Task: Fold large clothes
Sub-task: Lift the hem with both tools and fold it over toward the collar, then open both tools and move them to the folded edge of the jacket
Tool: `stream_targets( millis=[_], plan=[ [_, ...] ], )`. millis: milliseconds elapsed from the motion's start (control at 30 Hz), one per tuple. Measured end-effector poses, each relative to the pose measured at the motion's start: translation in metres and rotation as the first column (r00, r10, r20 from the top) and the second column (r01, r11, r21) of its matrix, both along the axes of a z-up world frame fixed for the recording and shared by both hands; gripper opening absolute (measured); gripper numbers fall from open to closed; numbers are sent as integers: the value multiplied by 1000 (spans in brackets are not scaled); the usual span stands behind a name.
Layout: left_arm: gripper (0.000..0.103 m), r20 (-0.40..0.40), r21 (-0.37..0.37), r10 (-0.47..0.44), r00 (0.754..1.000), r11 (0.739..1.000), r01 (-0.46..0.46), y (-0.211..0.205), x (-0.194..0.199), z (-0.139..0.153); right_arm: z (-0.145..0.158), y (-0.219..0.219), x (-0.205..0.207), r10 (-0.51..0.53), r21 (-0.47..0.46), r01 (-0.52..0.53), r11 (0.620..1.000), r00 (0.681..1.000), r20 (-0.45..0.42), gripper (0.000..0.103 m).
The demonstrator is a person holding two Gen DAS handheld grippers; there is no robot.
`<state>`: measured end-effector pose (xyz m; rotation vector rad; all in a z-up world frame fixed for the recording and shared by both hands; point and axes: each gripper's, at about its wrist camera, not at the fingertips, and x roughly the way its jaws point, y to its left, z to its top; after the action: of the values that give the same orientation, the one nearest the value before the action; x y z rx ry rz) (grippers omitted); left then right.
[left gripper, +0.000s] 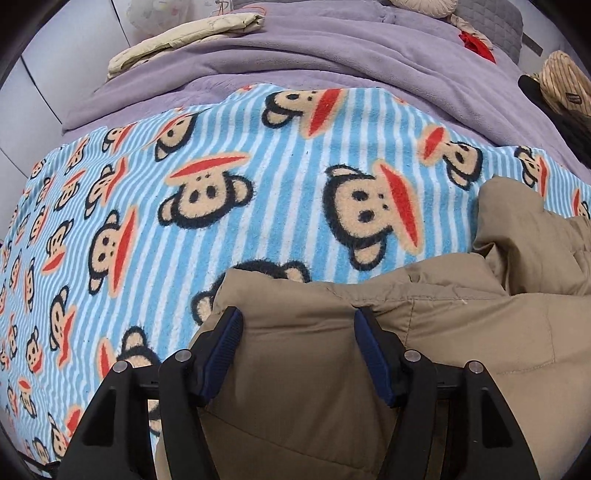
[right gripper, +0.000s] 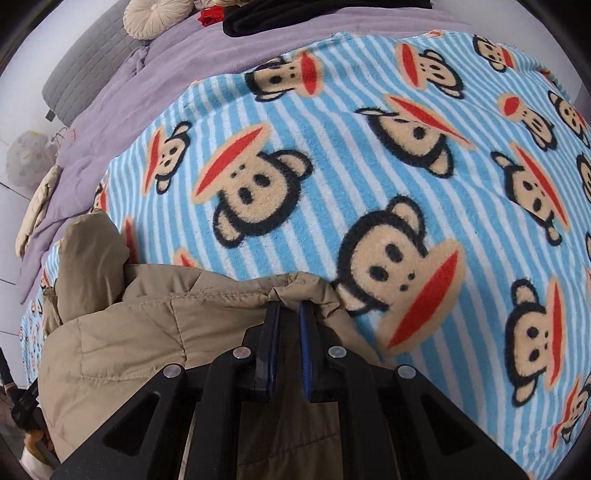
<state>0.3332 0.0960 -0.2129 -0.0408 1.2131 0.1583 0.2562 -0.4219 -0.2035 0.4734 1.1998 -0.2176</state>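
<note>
Khaki padded jacket [left gripper: 332, 369], quilted w/ stitched seams, matte woven shell, puffy and creased; lies bunched at near edge of a fleece blanket [left gripper: 258, 206] spread over the bed. Blanket is fuzzy, pale blue/white stripes, printed w/ cartoon monkey faces (tan face, dark fur, red mouth). Under it a lilac plush cover [left gripper: 295, 55], soft nap, rumpled in broad folds. Far side: a folded cream quilted item [left gripper: 184, 40] on the lilac cover, a grey quilted headboard pad [right gripper: 85, 62], a round pleated cream cushion [right gripper: 155, 16], something black [right gripper: 295, 18] and a red scrap [right gripper: 210, 16] near it. Left gripper [left gripper: 297, 314]: black frame, blue ribbed pads, jaws part-spread w/ a thick fold of jacket bulging up between them; both pads look to bear on the padded fabric, so gripping the jacket edge over a wide bite. Jacket fills lower centre and right of left wrist view, one lobe standing up at right [left gripper: 517, 221]. Right gripper [right gripper: 290, 306]: jaws nearly together, pinching a thin gathered hem of the jacket [right gripper: 147, 332] at the tips, fabric puckered just ahead of the fingers. In right wrist view the jacket sits lower left, a rounded lobe sticking up at left, blanket open to the right.
</note>
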Motion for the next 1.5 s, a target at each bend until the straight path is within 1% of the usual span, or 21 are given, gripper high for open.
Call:
stream_targets(
  millis=[100, 233, 267, 333, 400, 500, 567, 633, 700, 800, 933, 1000, 1133, 1200, 1267, 1300, 1333, 1367, 1400, 1433, 1500],
  plan=[
    [65, 16, 0, 33, 999, 999, -33, 10, -3, 19, 7, 0, 0, -10, -3, 10, 1000, 1000, -8, 9],
    [65, 73, 41, 53, 996, 998, -56, 33, -33, 50, 44, 8, -18, 6, -50, -5, 999, 1000, 23, 10],
    [65, 78, 41, 58, 995, 997, -61, 40, -42, 53, 57, 13, -26, 18, -63, -15, 998, 999, 42, 13],
    [65, 64, 37, 73, 995, 996, -76, 52, -56, 51, 77, 26, -49, 40, -94, -33, 995, 996, 74, 14],
    [65, 23, 50, 83, 996, 995, -84, 59, -63, 35, 83, 39, -69, 71, -113, -63, 992, 995, 76, 14],
    [67, -24, 59, 74, 997, 996, -72, 60, -61, 7, 63, 53, -80, 112, -139, -110, 984, 994, 12, 14],
    [68, -33, 80, 72, 997, 994, -69, 56, -60, 2, 48, 51, -76, 104, -122, -103, 987, 995, 0, 14],
    [67, -32, 91, 76, 997, 993, -73, 55, -61, 11, 45, 49, -73, 87, -112, -87, 990, 996, -2, 14],
    [68, -19, 84, 61, 998, 995, -60, 56, -69, 27, 54, 46, -74, 64, -97, -64, 993, 998, -4, 14],
    [68, 8, 75, 29, 1000, 997, -30, 55, -90, 51, 74, 46, -87, 61, -66, -60, 996, 998, 25, 14],
    [68, 12, 17, 6, 1000, 1000, -6, 48, -129, 67, 93, 48, -119, 27, 14, -27, 1000, 999, 44, 17],
    [68, -14, -18, -14, 1000, 1000, 14, 41, -148, 66, 95, 52, -138, 11, 58, -13, 998, 999, 33, 25],
    [68, -56, -59, -82, 995, 995, 79, 18, -178, 63, 92, 66, -174, 2, 116, -2, 993, 1000, -2, 25],
    [68, -50, -85, -101, 994, 992, 97, 9, -192, 67, 89, 72, -188, 4, 130, -2, 992, 1000, -18, 25],
    [68, -17, -116, -107, 994, 988, 104, 3, -204, 75, 85, 78, -201, 5, 144, 1, 990, 999, -37, 26],
    [77, -1, -125, -112, 994, 986, 110, 0, -210, 80, 82, 78, -205, 5, 158, 2, 987, 999, -43, 28],
    [96, 15, -125, -114, 993, 985, 115, -2, -215, 85, 80, 80, -210, 5, 173, 4, 985, 999, -52, 30],
    [103, 44, -117, -117, 992, 986, 121, -5, -220, 92, 79, 83, -213, 9, 185, 2, 983, 998, -58, 38],
    [103, 73, -104, -123, 990, 986, 131, -8, -224, 99, 78, 85, -217, 12, 190, 0, 982, 998, -61, 43],
    [103, 82, -96, -135, 987, 985, 143, -11, -226, 103, 77, 88, -220, 15, 189, -2, 982, 998, -64, 44],
    [103, 67, -84, -151, 986, 984, 157, -15, -227, 108, 78, 92, -224, 16, 194, -3, 981, 998, -66, 44]
  ],
)
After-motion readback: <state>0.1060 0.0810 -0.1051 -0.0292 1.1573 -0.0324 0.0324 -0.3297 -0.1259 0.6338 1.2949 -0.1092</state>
